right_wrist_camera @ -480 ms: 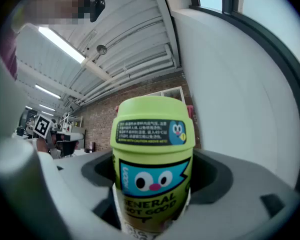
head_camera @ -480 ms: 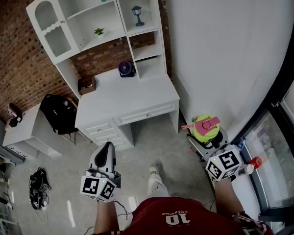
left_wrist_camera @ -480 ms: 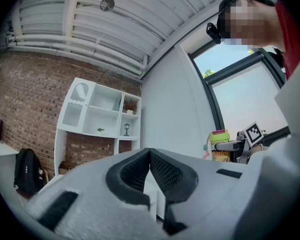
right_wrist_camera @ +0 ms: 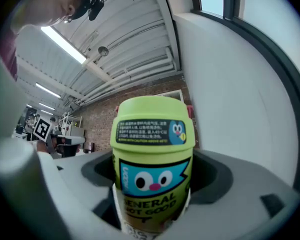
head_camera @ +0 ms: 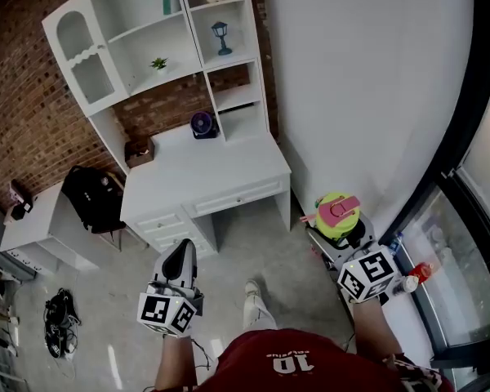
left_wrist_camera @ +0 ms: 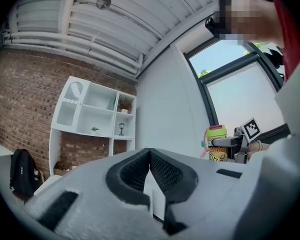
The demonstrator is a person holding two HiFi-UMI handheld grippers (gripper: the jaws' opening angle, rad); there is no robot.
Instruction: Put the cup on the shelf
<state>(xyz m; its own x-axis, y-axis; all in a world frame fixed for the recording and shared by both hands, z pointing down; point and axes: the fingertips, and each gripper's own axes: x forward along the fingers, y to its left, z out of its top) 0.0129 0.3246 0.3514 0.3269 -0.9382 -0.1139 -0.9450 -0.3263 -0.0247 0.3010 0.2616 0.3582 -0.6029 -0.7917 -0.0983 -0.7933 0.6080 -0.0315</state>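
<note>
Pinching the lime-green cup [right_wrist_camera: 152, 134] low on its body, the jaws of your right gripper [right_wrist_camera: 152, 196] stand spread wide, one on each side of it. The cup is upright between them. Its label shows a blue cartoon face above the words "GENERAL NOT GOOD", and a black strip of small print runs round it near the top. From your head view the cup has a pink lid piece and a pink strap. You hold it out to your right, close to the white wall [head_camera: 367, 96].

The jaws of your left gripper [left_wrist_camera: 150, 151] are pressed together at their tips, with nothing between them. You hold this gripper out ahead of you, over the grey floor [head_camera: 253, 251].

Well beyond both grippers stands the white bench [head_camera: 229, 170], with drawers in its front. The white shelf unit [head_camera: 118, 23] rises from the back of it, against the brick wall [head_camera: 24, 113]. On its shelves sit a small green plant [head_camera: 158, 63] and a little lantern [head_camera: 220, 35]. A small dark fan [head_camera: 202, 124] and a brown box [head_camera: 139, 148] rest on the bench top.

A black backpack [head_camera: 94, 196] leans at the bench's left side, and dark shoes [head_camera: 57, 313] lie on the floor further left. The cup is well apart from the shelf unit.
</note>
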